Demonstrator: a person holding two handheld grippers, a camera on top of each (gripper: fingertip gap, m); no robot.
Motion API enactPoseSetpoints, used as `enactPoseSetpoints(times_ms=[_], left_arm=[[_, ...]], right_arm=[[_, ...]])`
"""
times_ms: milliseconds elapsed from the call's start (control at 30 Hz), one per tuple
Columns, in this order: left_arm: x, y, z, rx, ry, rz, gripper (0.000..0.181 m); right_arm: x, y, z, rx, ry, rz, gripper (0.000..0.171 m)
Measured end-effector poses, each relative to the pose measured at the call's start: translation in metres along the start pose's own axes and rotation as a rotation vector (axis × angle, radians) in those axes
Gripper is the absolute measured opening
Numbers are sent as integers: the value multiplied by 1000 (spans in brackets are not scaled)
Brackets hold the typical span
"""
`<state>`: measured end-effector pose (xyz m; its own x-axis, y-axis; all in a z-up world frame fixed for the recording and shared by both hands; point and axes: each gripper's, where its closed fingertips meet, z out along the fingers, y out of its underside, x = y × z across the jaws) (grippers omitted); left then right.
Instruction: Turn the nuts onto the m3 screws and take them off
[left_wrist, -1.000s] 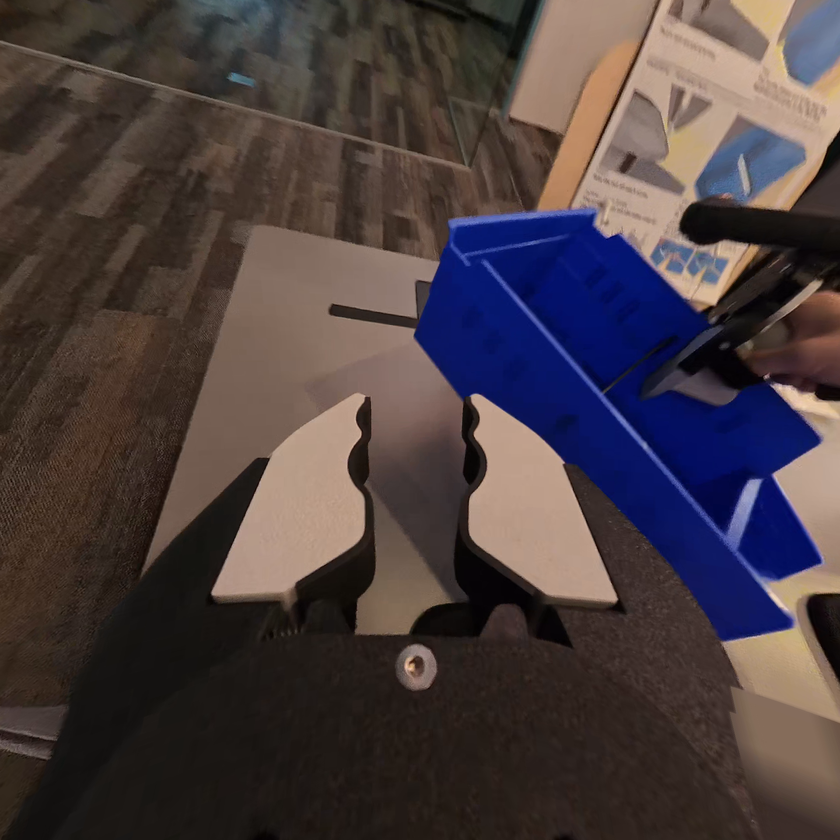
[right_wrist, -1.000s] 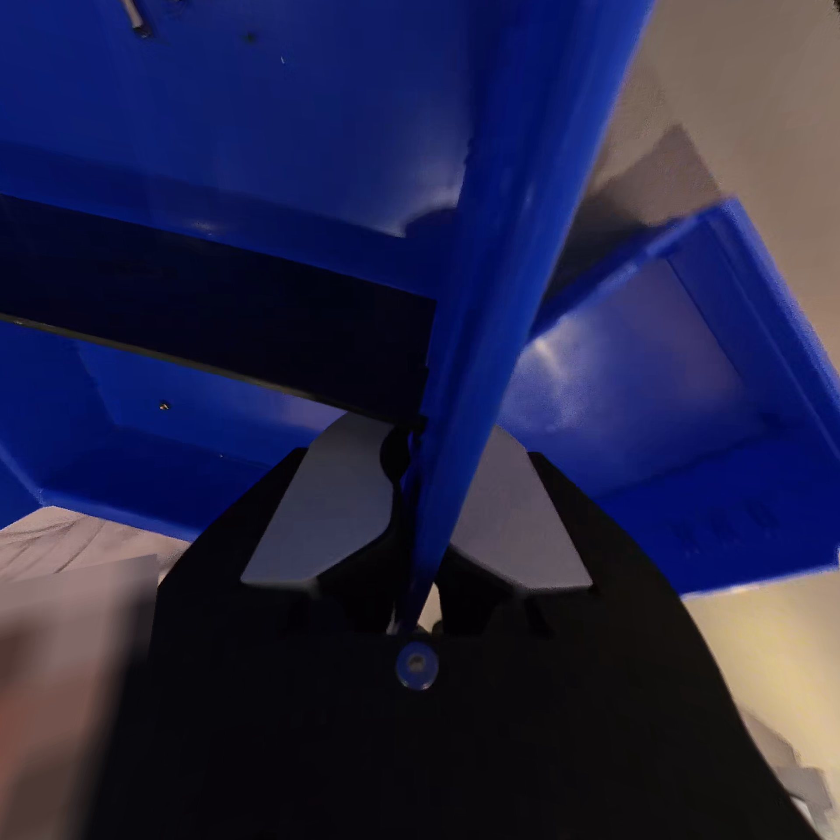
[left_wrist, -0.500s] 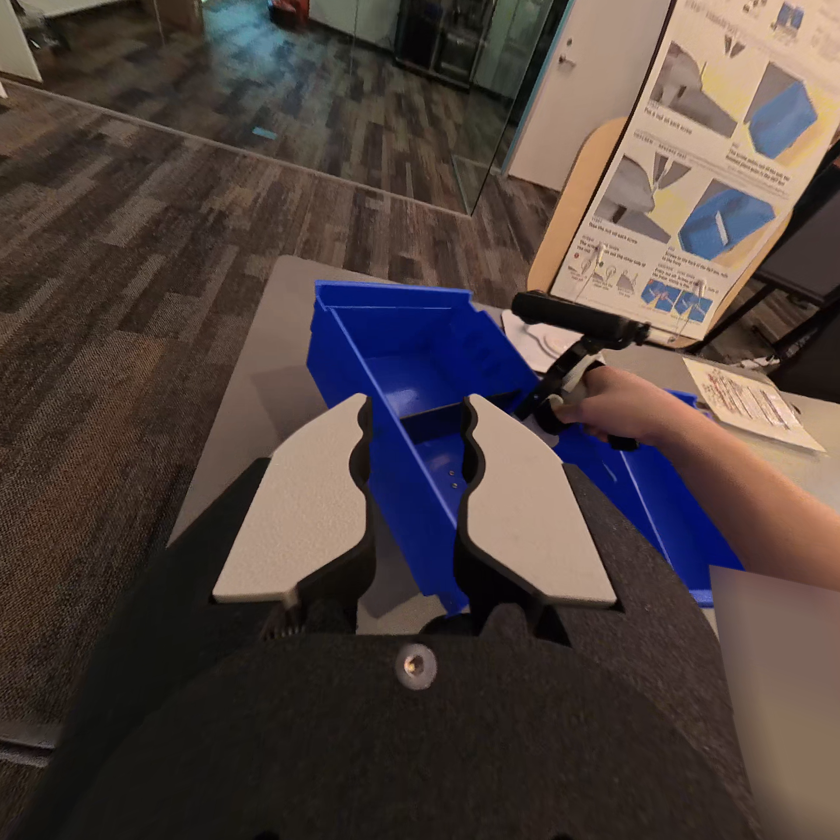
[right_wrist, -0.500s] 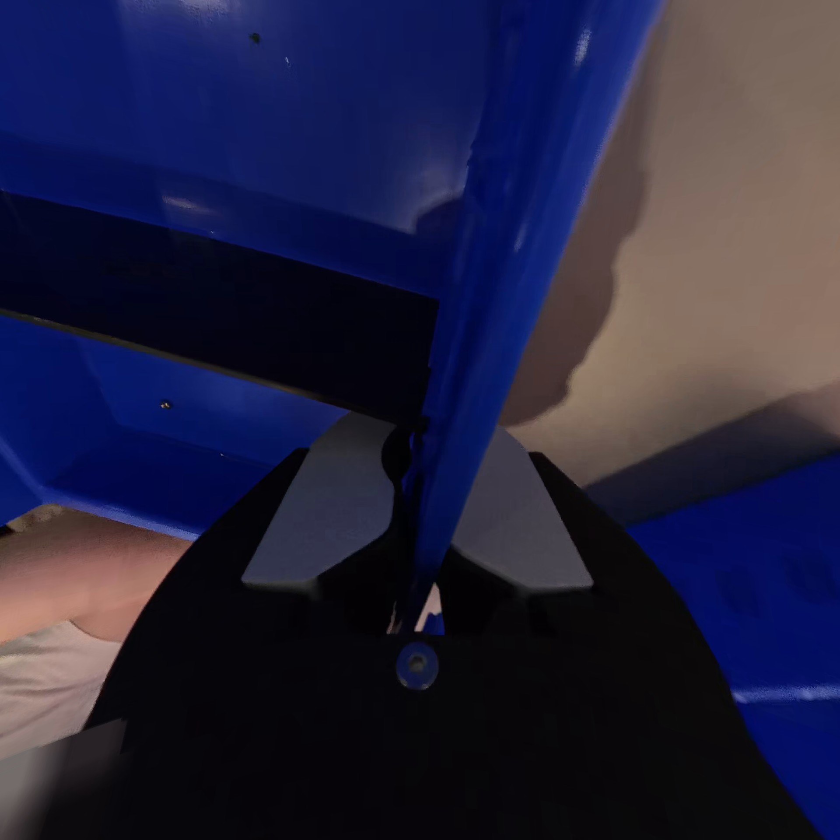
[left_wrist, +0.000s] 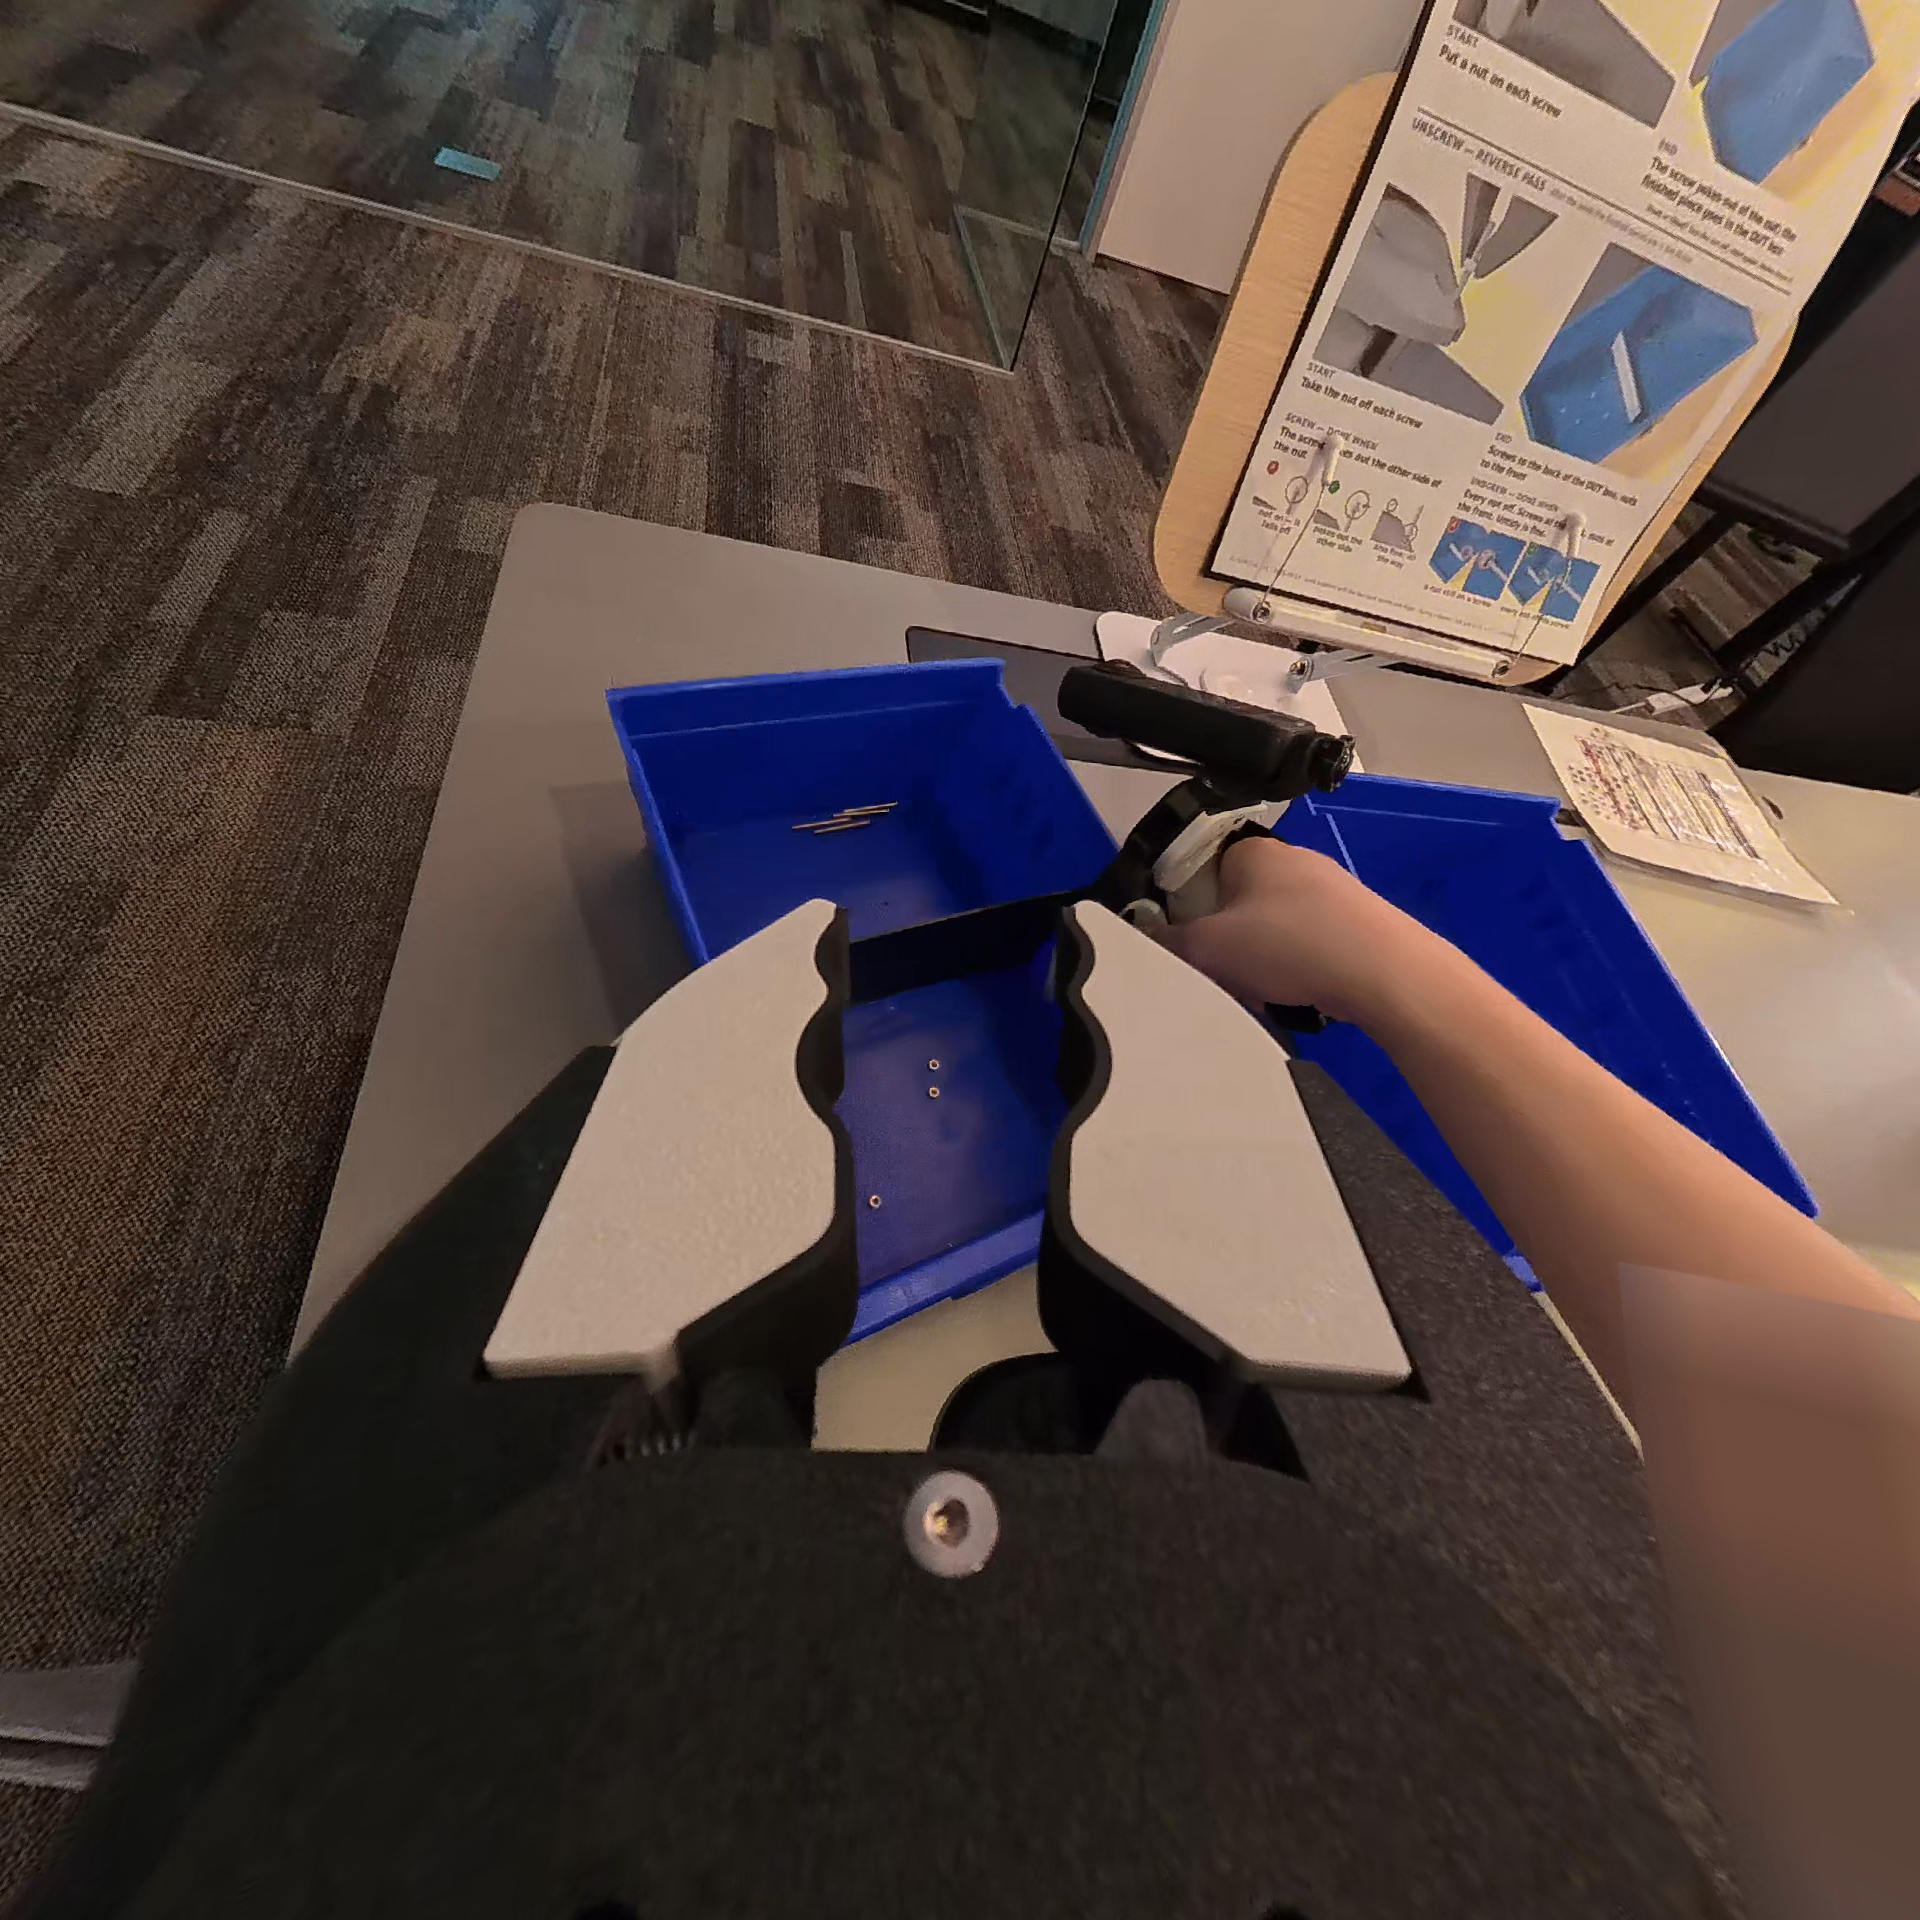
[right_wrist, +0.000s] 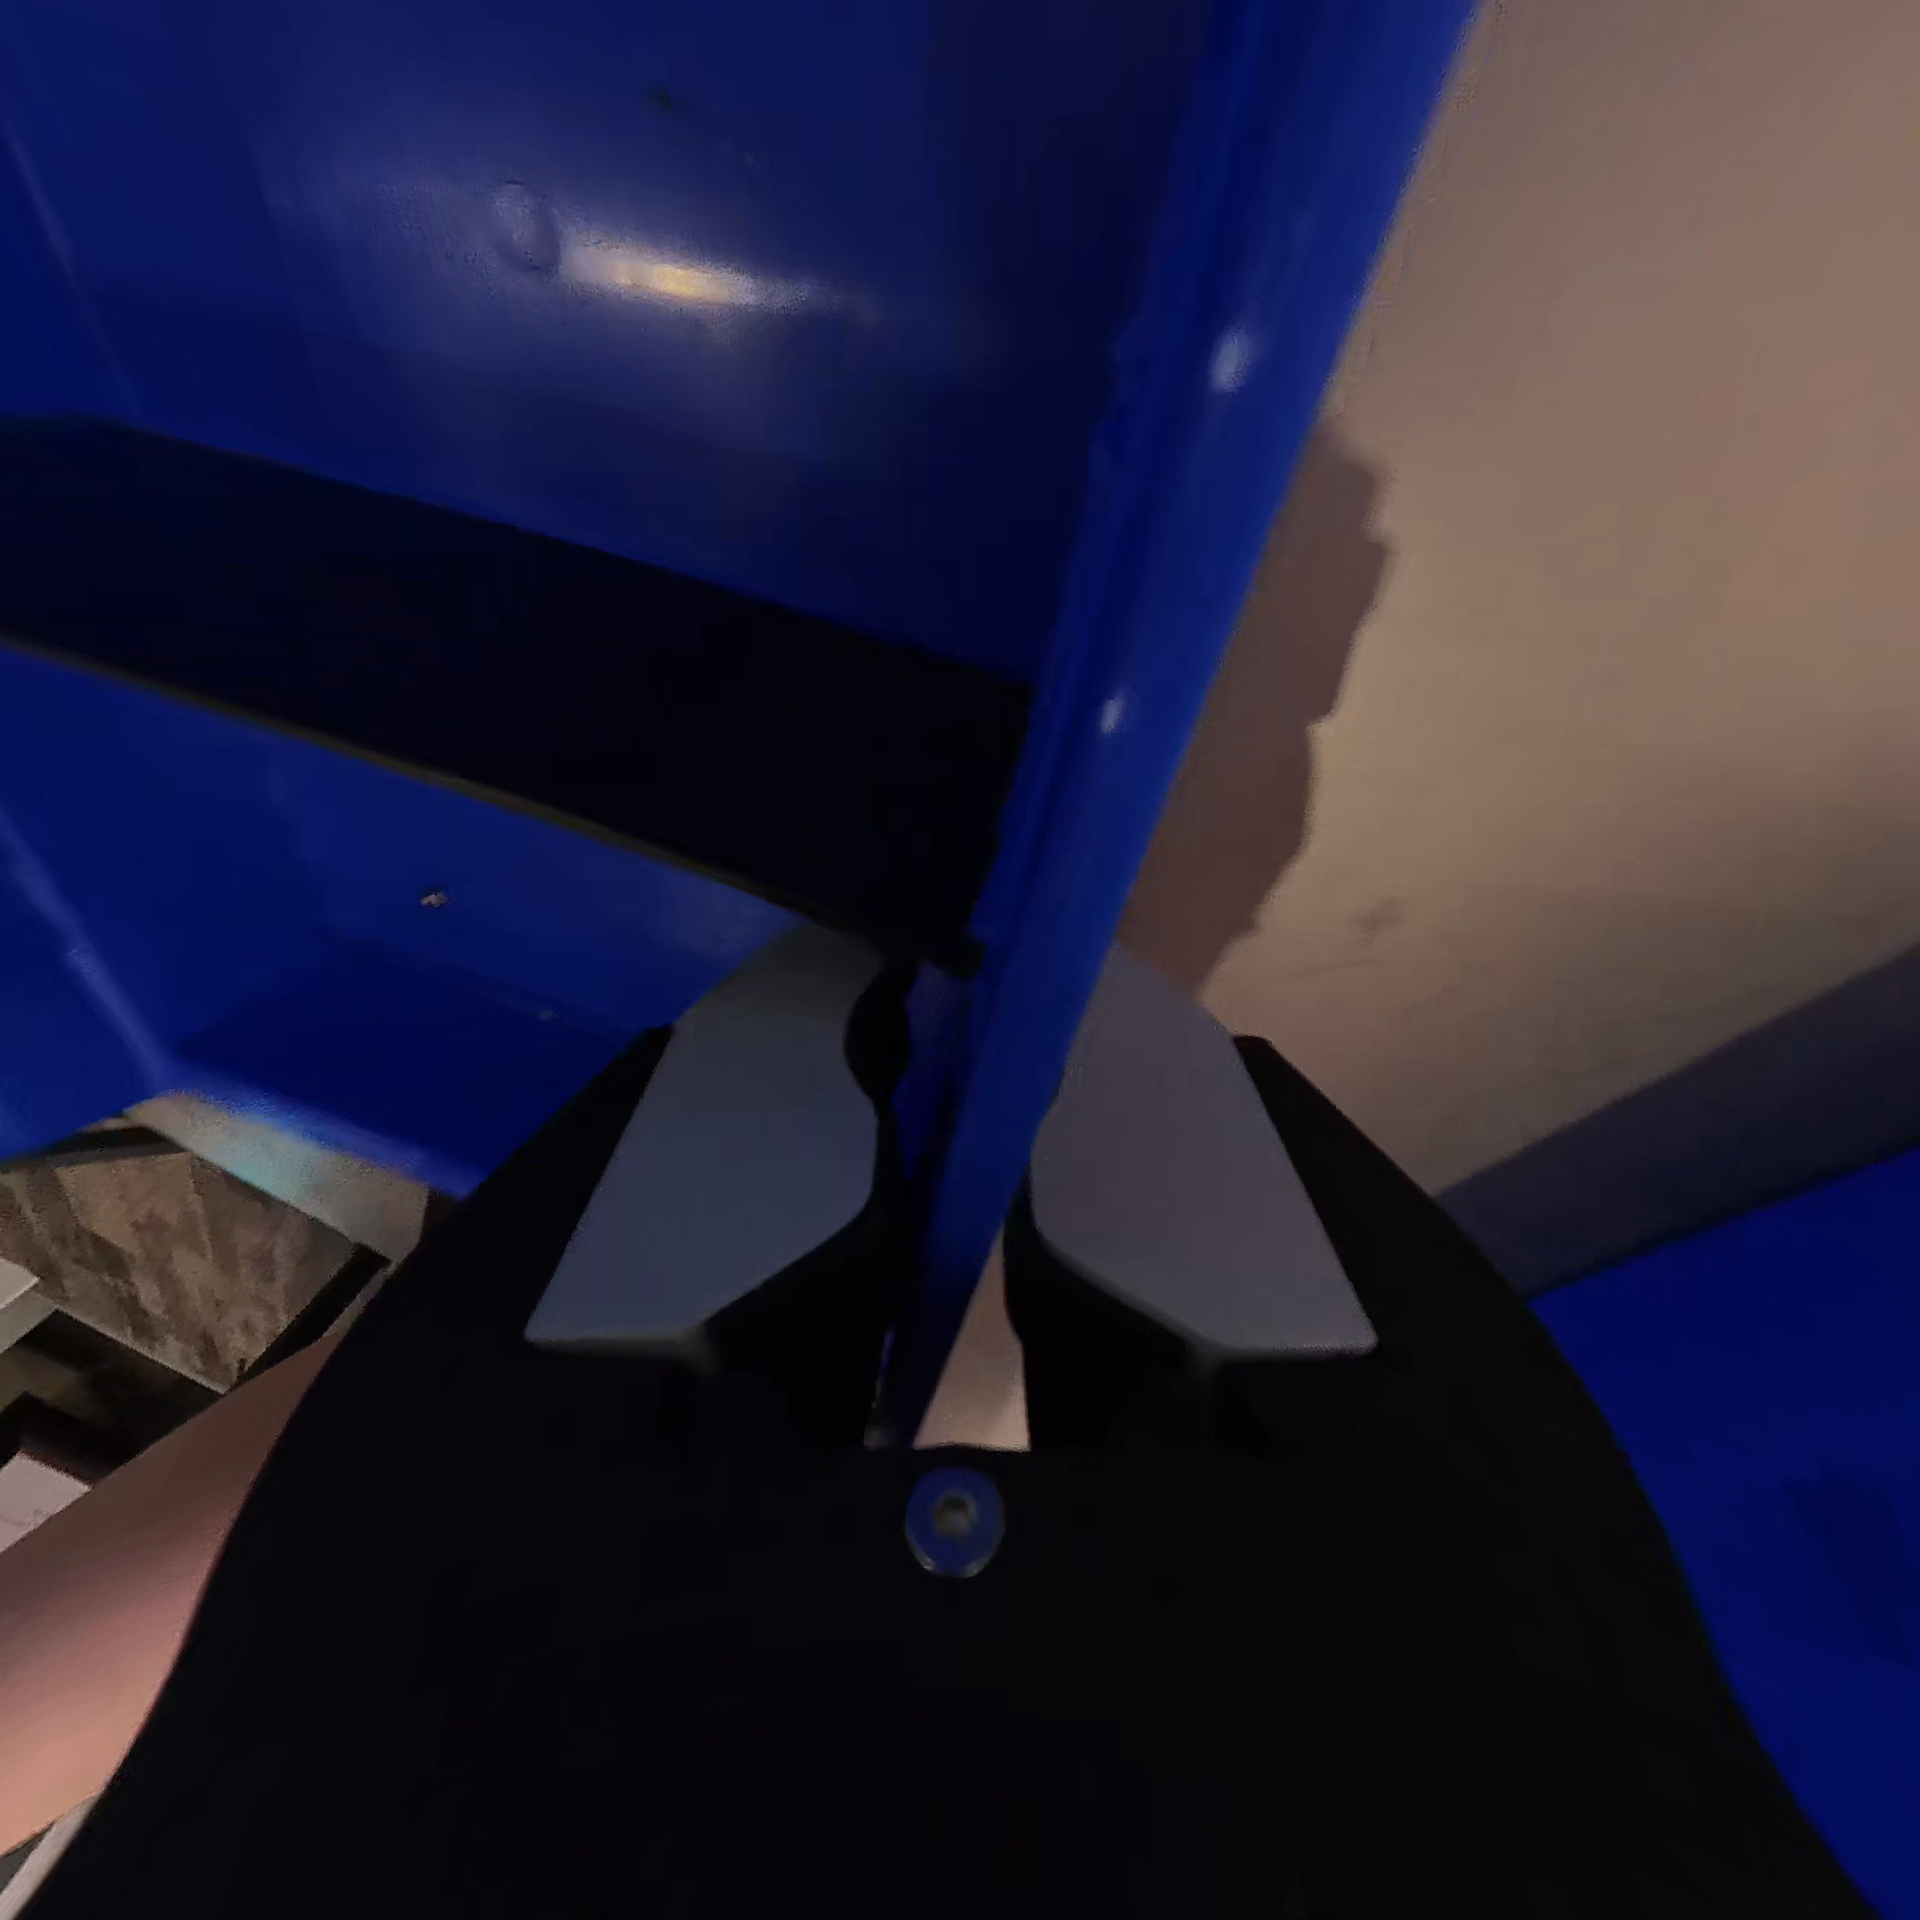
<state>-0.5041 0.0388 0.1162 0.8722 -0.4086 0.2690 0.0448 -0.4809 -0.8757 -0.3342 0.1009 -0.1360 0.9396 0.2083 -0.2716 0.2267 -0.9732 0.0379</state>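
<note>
A blue bin (left_wrist: 665, 790) with a black divider (left_wrist: 935, 935) sits flat on the grey table (left_wrist: 582, 623). Several thin screws (left_wrist: 847, 819) lie in its far compartment. Three small nuts (left_wrist: 933, 1078) lie in its near compartment. My left gripper (left_wrist: 948, 935) is open and empty, hovering over the near compartment. My right gripper (right_wrist: 977, 997) is shut on the bin's right wall (right_wrist: 1091, 623). Its black handle (left_wrist: 1195, 727) and the hand holding it show in the left wrist view. One small nut (right_wrist: 434, 899) shows in the right wrist view.
A second blue bin (left_wrist: 1507, 935) stands to the right, behind the person's forearm (left_wrist: 1507, 1122). An instruction board (left_wrist: 1507, 312) on a stand is at the table's back right, with a printed sheet (left_wrist: 1662, 810) beside it. The table's left edge drops to carpeted floor (left_wrist: 260, 623). Across from one pair of fingers to the other is roughly 30 cm.
The right gripper brought the bin down from a tilted hold in the air and leftward, so it now sits flat in front of my left gripper. The left gripper stayed open.
</note>
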Motion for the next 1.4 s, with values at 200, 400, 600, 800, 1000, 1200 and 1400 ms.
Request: enactPoseSetpoints(times_ms=[200,400,600,800,1000,1200,1400], left_arm=[[-14,14,11,-85,-29,-33,45],[-44,47,50,-291,-66,-92,50],[-66,102,95,-585,-47,-182,56],[-79,124,110,-697,-120,-188,60],[-88,161,114,-911,-220,-140,54],[-95,176,126,-1003,-216,-39,9],[-96,177,126,-1010,-174,77,10]], right_arm=[[-8,-5,-23,72,-30,-76,26],[6,13,-86,231,74,-289,35],[103,82,-154,457,458,-364,48],[218,155,-165,478,546,-123,62],[267,191,-129,435,411,3,64],[276,200,-113,435,325,10,63],[278,203,-111,469,260,7,62]])
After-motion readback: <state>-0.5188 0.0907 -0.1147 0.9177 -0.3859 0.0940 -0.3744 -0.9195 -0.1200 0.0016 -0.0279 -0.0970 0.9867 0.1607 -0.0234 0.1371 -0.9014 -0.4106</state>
